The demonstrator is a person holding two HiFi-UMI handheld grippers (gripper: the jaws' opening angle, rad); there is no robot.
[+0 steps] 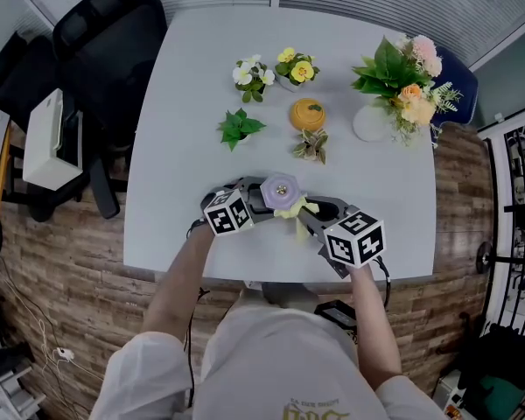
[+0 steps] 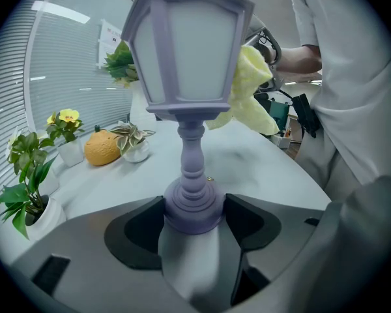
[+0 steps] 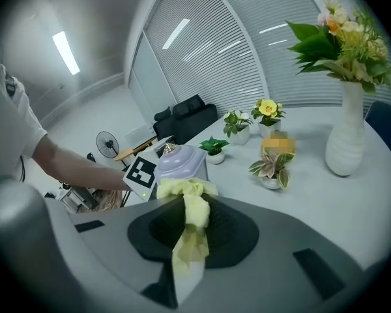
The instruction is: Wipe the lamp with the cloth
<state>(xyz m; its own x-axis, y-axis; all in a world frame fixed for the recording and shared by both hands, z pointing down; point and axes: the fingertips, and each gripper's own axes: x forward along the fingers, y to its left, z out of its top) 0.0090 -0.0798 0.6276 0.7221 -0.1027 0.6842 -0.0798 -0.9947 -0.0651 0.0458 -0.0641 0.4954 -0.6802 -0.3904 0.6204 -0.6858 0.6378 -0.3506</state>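
Observation:
A lilac lantern-shaped lamp (image 1: pixel 280 190) stands upright near the table's front edge. Its round base (image 2: pixel 193 206) sits between the jaws of my left gripper (image 1: pixel 252 201), which is shut on it. The lamp's head (image 2: pixel 188 47) rises above, and its cap (image 3: pixel 177 159) shows in the right gripper view. My right gripper (image 1: pixel 308 215) is shut on a pale yellow cloth (image 3: pixel 190 215). The cloth (image 2: pixel 251 93) presses against the right side of the lamp's head, and the cloth (image 1: pixel 294 210) shows beside the lamp in the head view.
Behind the lamp stand small potted plants (image 1: pixel 240 128), an orange ornament (image 1: pixel 307 114), two flower pots (image 1: pixel 296 68) and a white vase of flowers (image 1: pixel 373 122). A black chair (image 1: pixel 105 42) stands at the table's (image 1: pixel 175 173) left. The front edge is just under the grippers.

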